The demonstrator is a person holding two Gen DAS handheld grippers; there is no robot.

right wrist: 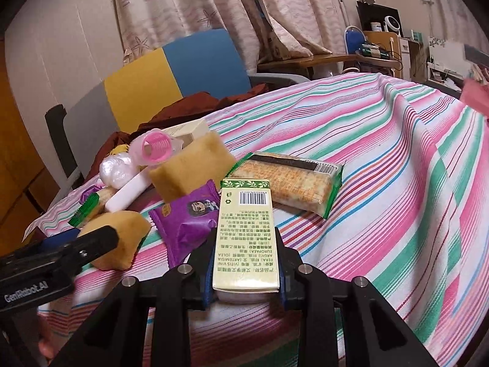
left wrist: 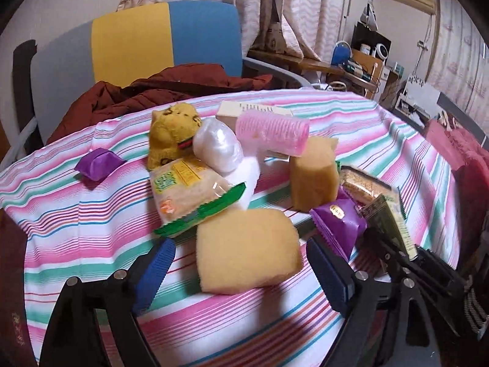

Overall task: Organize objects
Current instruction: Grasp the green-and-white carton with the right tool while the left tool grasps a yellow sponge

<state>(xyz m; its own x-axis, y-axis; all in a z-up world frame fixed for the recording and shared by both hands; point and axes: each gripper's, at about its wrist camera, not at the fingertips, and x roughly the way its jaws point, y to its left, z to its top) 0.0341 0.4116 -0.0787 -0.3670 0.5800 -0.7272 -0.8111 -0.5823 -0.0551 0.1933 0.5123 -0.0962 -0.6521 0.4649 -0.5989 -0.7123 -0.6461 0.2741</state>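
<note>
Our right gripper (right wrist: 246,263) holds a green box (right wrist: 246,238) tight, its long side pointing away from us toward the cracker pack (right wrist: 293,180). Our left gripper (left wrist: 241,263) is wide, its blue fingers (left wrist: 154,275) on each side of a yellow sponge (left wrist: 247,250) lying flat on the striped surface (left wrist: 91,229), not pressing it. We see no bins or baskets here

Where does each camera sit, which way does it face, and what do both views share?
Left wrist: on the left gripper, facing forward and down at a yellow sponge between its open blue fingers.
Right wrist: on the right gripper, facing forward and down; its fingers clamp a pale green box; the left gripper shows.
Shared: sponge, purple packet, pink roller, striped cloth.
</note>
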